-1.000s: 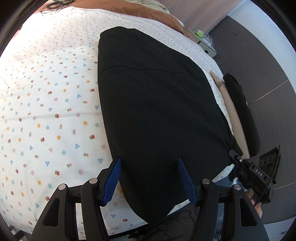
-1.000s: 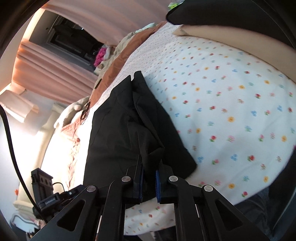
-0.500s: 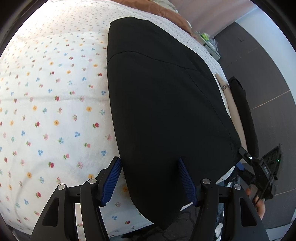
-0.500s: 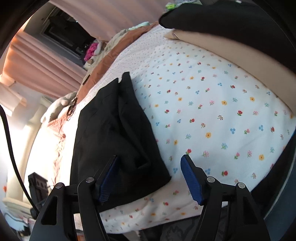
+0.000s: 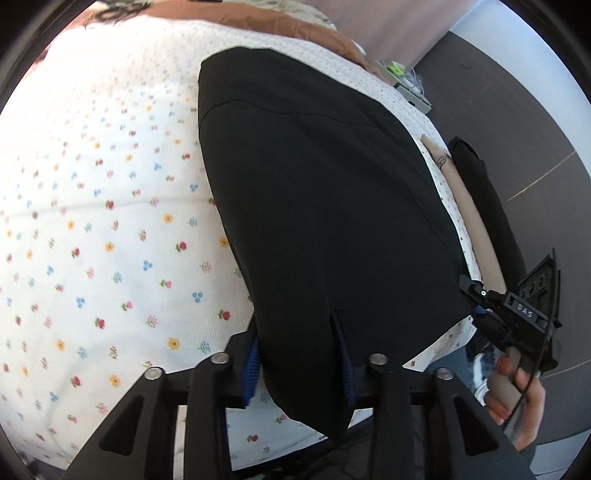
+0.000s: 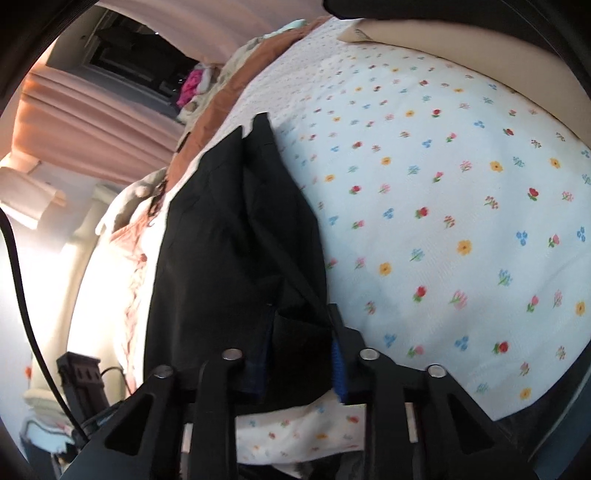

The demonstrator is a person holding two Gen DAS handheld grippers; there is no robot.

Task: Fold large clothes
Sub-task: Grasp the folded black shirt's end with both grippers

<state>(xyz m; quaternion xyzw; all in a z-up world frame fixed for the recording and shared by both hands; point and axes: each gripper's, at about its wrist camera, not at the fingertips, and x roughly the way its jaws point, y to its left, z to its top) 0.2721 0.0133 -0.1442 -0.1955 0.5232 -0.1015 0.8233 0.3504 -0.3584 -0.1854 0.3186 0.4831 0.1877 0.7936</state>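
- The black garment (image 5: 317, 192) lies flat on the flowered bed sheet (image 5: 103, 229). Its long axis runs straight forward from both claws, from the near edge of the bed toward the far brown blanket (image 5: 295, 26).
- The left gripper (image 5: 299, 365) sits at the near end of the garment. Its blue pads (image 5: 252, 363) stand on both sides of the cloth with a fold between them. The jaws look closed on the fabric, but a small gap may remain, so I judge it as gripping.
- The right gripper (image 6: 301, 354) is at the other near corner of the same garment (image 6: 236, 240). Its jaws also hold black cloth between the pads; the layers here are bunched and thicker.
- Seen from the left claw, the garment spreads ahead and a little to the right. Seen from the right claw, it spreads ahead and to the left. Both claws are equally near to it, one on each corner of the near hem.
- I think the next move is to lift this near edge and carry it forward along the long axis, so the near half lands on the far half.
- To the right of the left claw, a beige cloth (image 5: 476, 229) and another dark cloth (image 5: 491, 206) lie along the bed edge.
- No container is visible in either view.
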